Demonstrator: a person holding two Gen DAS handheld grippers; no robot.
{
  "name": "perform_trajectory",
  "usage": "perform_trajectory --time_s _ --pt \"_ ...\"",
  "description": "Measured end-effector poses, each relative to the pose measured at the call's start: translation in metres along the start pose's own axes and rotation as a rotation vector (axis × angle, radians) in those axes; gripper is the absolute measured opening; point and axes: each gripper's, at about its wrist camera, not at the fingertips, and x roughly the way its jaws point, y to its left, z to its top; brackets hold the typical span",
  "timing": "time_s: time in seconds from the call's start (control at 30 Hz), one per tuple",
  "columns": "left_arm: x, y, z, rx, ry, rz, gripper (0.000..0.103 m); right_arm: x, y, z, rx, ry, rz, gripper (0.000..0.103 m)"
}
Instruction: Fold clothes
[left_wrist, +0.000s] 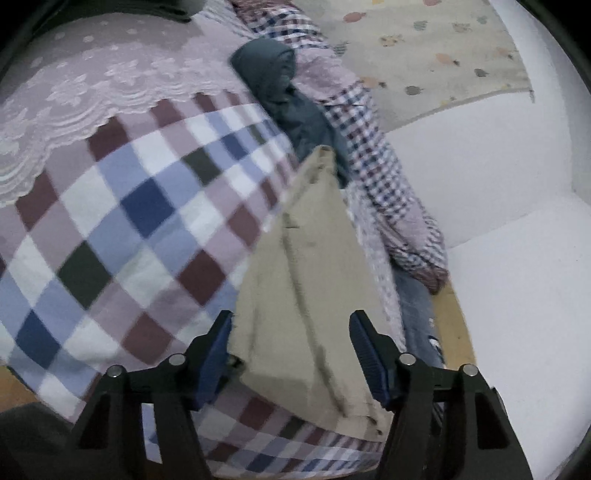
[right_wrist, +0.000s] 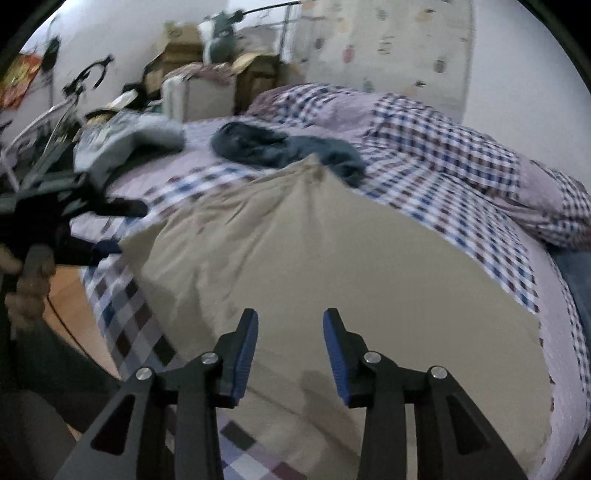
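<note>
checkered bed cover (left_wrist: 140, 206) under everything we see. beige garment (right_wrist: 332, 258) spread flat on bed, far tip touching dark teal garment (right_wrist: 280, 147). gingham quilt (right_wrist: 443, 147) bunched beside it. our left gripper (left_wrist: 290, 354) jaws wide apart, straddling beige edge, gripping nothing. our right gripper (right_wrist: 290, 354) jaws apart over beige cloth, empty.

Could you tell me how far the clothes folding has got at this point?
Early on. The beige garment lies spread on the checked bedspread, no finished fold visible. Both the left gripper and right gripper are open above it. The dark blue garment remains crumpled.
</note>
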Motion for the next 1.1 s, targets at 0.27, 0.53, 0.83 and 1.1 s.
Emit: perform_trajectory --time_s 0.27,0.53,0.83,1.1 --pt "-0.001 0.007 0.002 -0.007 -0.001 0.036 0.013 0.009 0.027 0.000 -0.069 -0.018 0.004 0.041" --pt "-0.013 -0.004 0.004 -0.008 -0.006 -0.079 0.004 0.011 0.077 0.001 -0.222 -0.086 0.006 0.073" --pt "-0.011 -0.015 0.017 -0.017 -0.006 -0.165 0.004 0.038 0.122 0.023 -0.236 -0.120 -0.012 0.077" --pt "-0.008 -0.018 0.023 -0.036 0.009 -0.224 0.004 0.078 0.121 0.050 -0.177 -0.106 -0.101 0.076"
